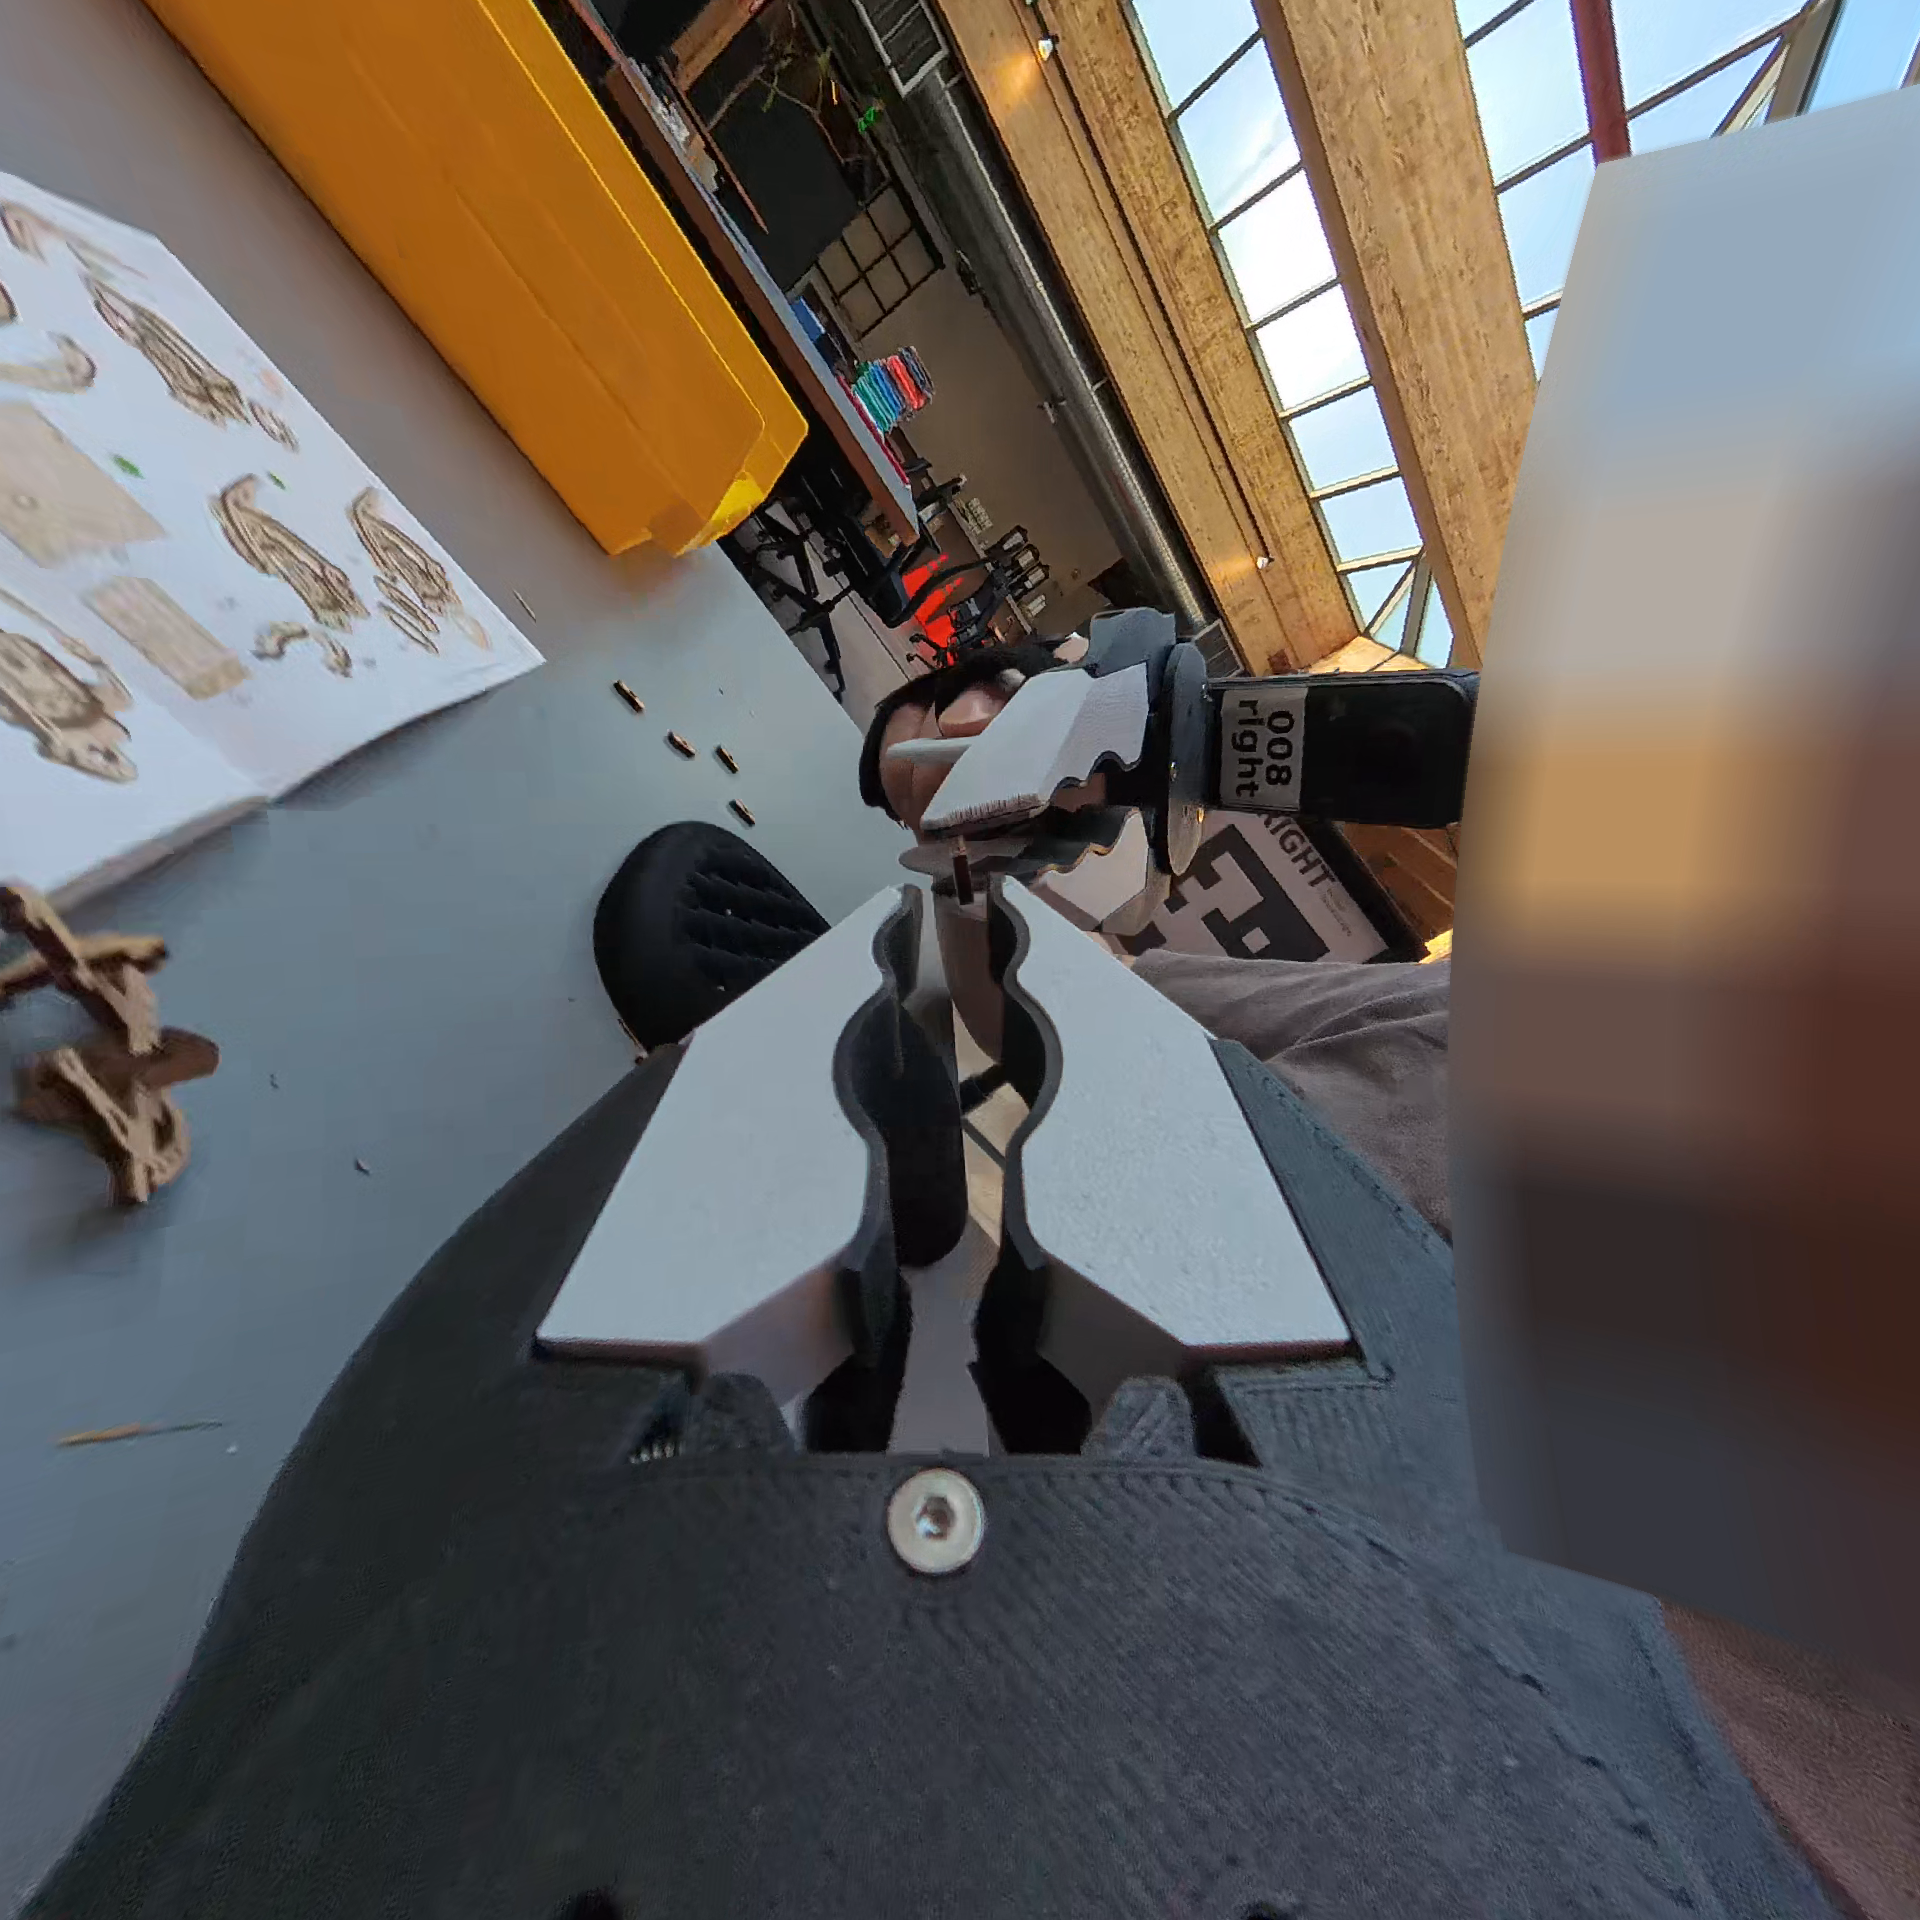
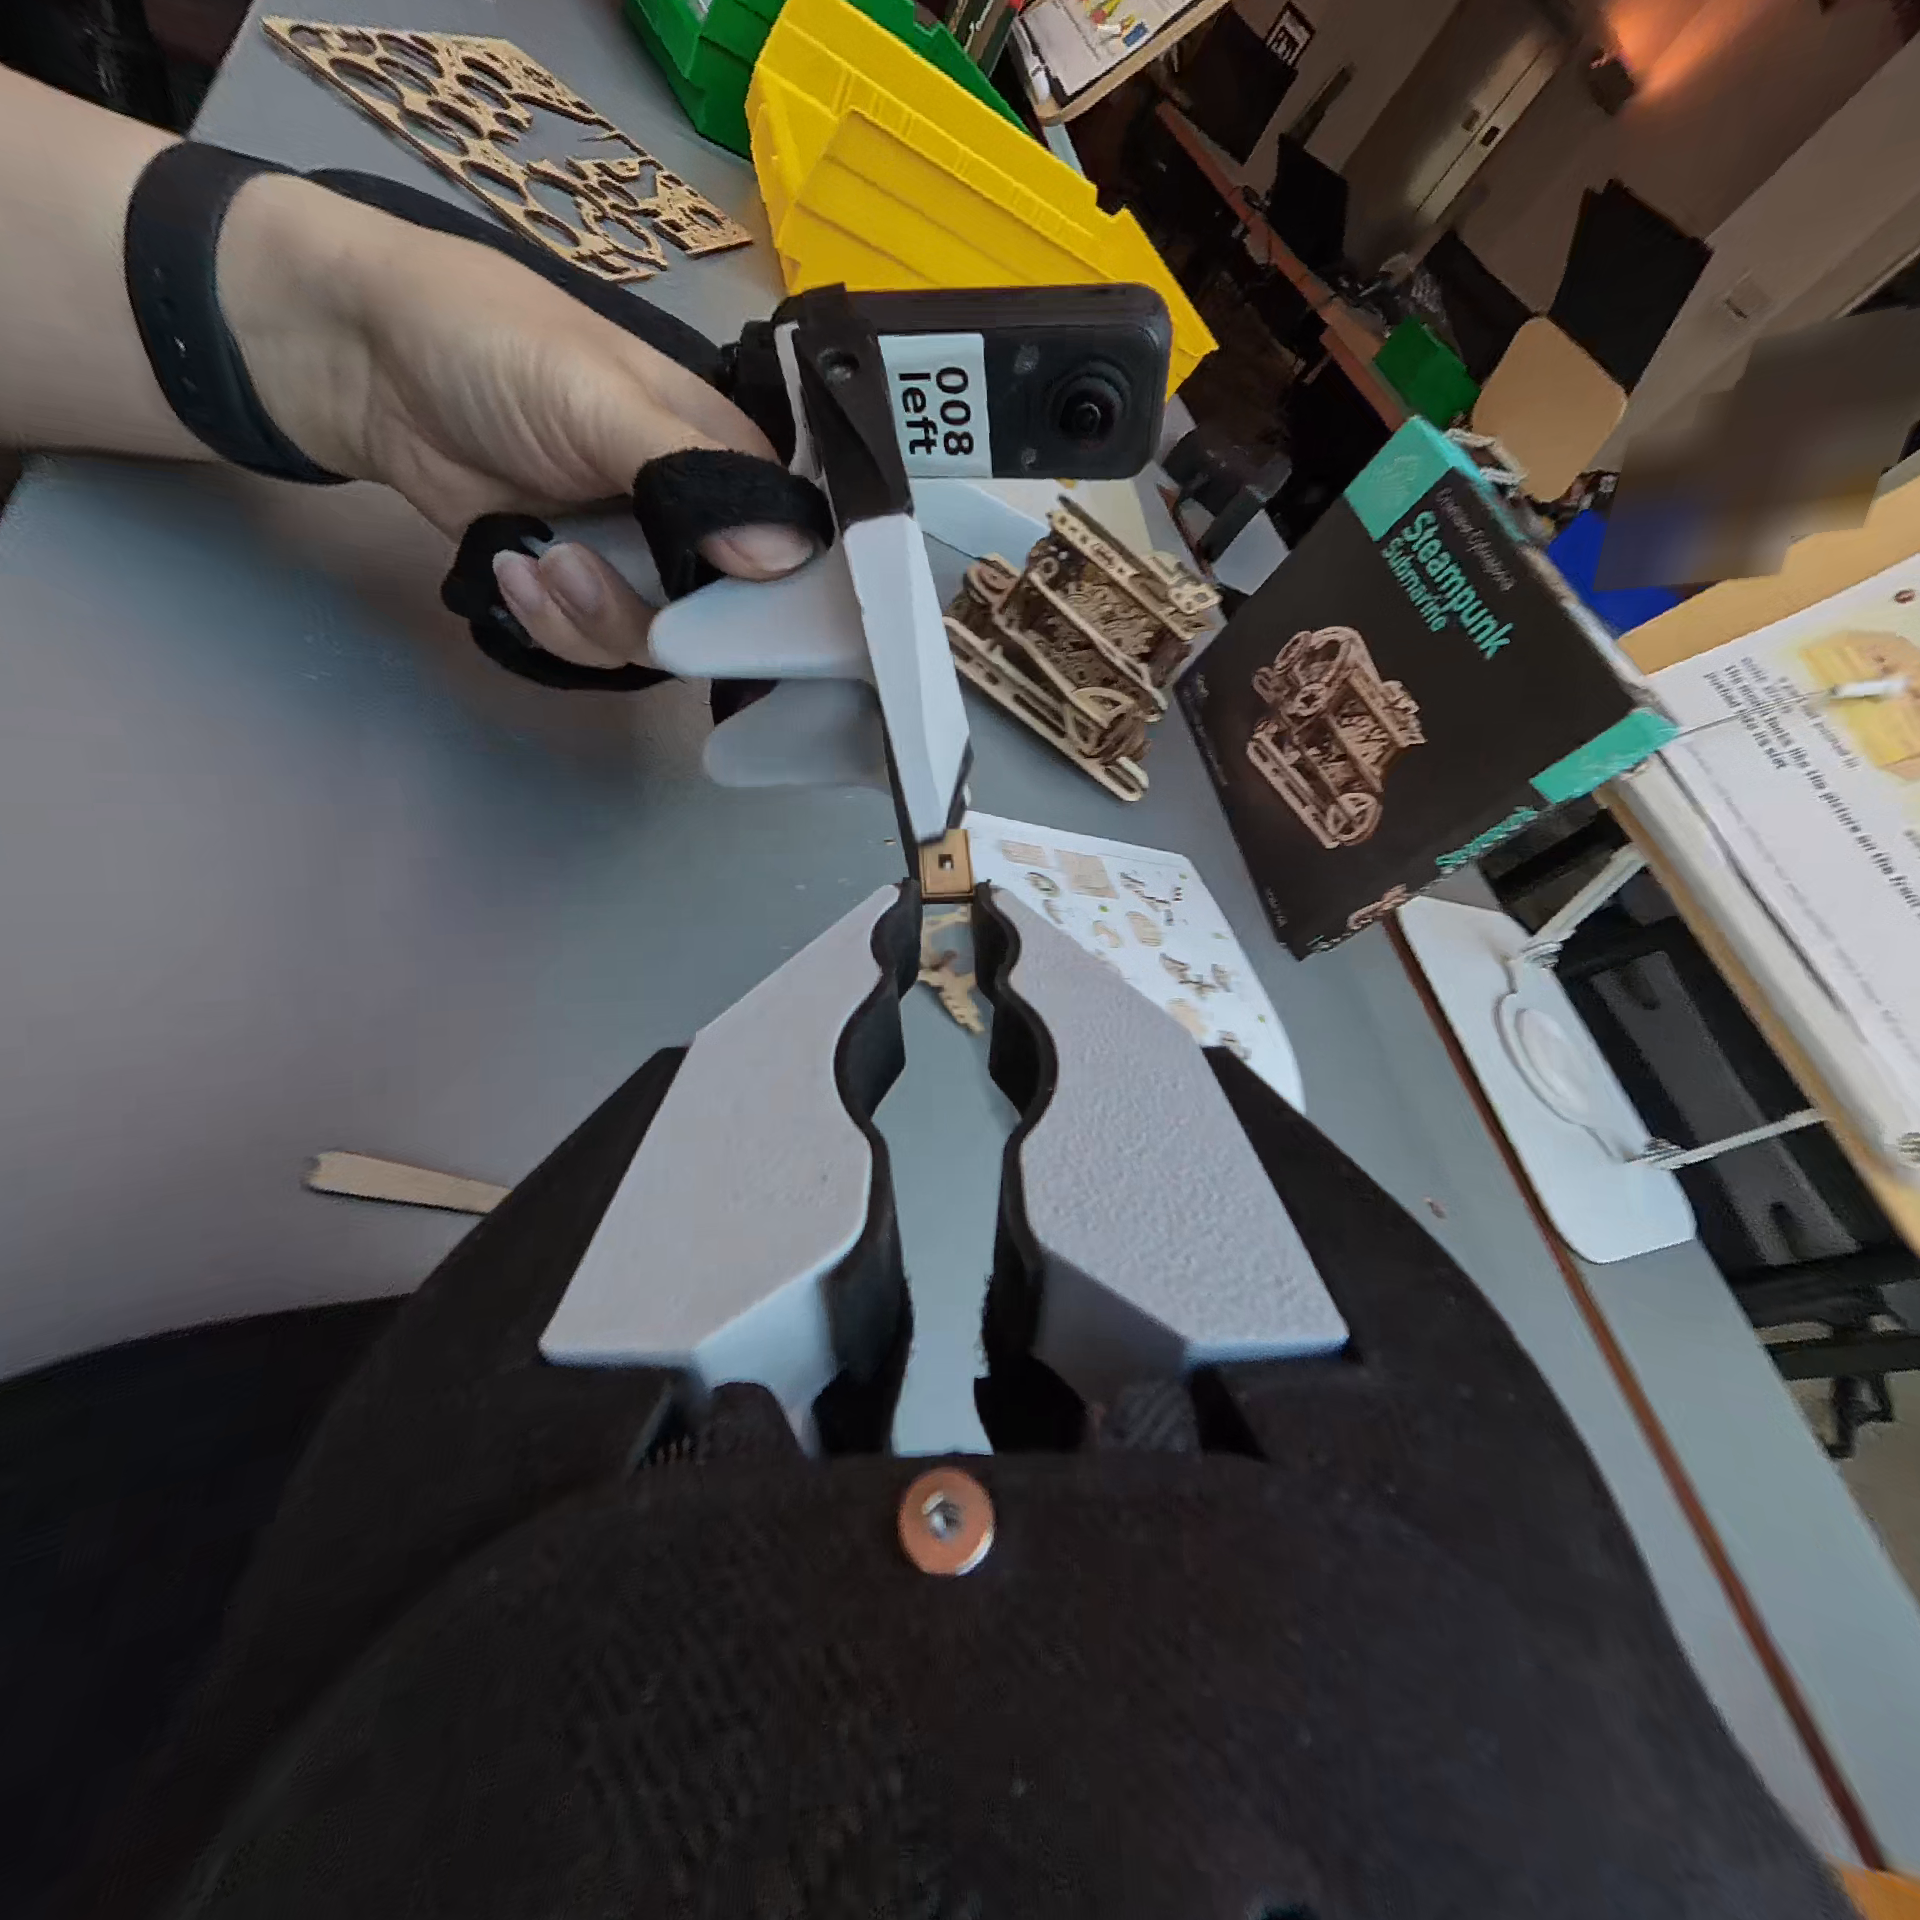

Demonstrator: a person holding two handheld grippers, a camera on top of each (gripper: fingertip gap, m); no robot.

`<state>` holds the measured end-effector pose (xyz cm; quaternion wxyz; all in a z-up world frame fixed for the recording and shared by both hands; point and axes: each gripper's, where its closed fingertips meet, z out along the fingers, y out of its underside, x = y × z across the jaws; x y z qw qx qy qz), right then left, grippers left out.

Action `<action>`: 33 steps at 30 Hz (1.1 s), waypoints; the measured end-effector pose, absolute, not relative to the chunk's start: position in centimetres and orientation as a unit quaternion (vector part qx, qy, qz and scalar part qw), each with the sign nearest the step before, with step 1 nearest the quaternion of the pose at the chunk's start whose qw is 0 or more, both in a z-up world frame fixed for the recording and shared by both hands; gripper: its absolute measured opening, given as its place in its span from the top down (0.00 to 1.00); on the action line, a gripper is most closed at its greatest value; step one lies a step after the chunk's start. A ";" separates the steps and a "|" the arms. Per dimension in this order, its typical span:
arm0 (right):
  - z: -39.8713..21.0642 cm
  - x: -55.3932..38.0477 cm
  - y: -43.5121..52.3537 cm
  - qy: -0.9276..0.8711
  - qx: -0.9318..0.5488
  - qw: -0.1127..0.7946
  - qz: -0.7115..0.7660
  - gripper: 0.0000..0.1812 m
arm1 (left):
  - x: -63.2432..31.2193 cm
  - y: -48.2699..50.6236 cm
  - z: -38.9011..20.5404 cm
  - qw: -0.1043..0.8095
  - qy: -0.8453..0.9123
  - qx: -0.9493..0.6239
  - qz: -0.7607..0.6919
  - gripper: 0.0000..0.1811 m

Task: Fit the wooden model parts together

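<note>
My right gripper (image 2: 948,902) is shut on a small square wooden piece (image 2: 945,864) with a hole in its middle, held above the grey table (image 2: 312,883). My left gripper (image 1: 961,896) points at the same piece, seen edge-on as a thin dark sliver (image 1: 961,871) just beyond its tips. Its jaws stand a narrow gap apart and hold nothing that I can see. In the right wrist view the left gripper (image 2: 938,823) comes down from above and its tip meets the piece's top edge. The right gripper also shows in the left wrist view (image 1: 935,831).
A built wooden model (image 2: 1081,644) and a black and teal box (image 2: 1423,696) stand behind. A white parts sheet (image 1: 208,499), a partial wooden assembly (image 1: 104,1049), small loose bits (image 1: 681,743), yellow bins (image 2: 956,187), a cut-out wooden sheet (image 2: 509,135) and a wooden stick (image 2: 400,1181) lie around. Less than 4 cm separates the two grippers' tips. The wooden stick (image 2: 400,1181) is about equally far from each gripper, around 15 centimeters.
</note>
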<state>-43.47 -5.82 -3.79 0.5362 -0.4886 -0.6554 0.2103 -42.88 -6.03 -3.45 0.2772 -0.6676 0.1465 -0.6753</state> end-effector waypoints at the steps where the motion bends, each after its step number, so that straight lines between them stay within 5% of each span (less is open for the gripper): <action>1: -3.1 -43.1 -4.6 -0.660 -0.476 0.547 0.196 0.95 | -43.4 -4.9 -2.7 0.297 0.156 -0.669 -0.663 0.95; 8: -1.2 -41.9 1.2 -0.583 -0.487 0.579 0.295 0.96 | -49.8 3.2 2.8 0.556 0.240 -0.670 -0.428 0.92; 13: -3.0 -40.9 1.9 -0.513 -0.516 0.590 0.349 0.95 | -52.0 2.6 1.9 0.634 0.196 -0.623 -0.414 0.91; 33: -5.5 -41.2 1.3 -0.535 -0.524 0.586 0.310 0.95 | -52.0 2.0 1.2 0.679 0.207 -0.615 -0.344 0.86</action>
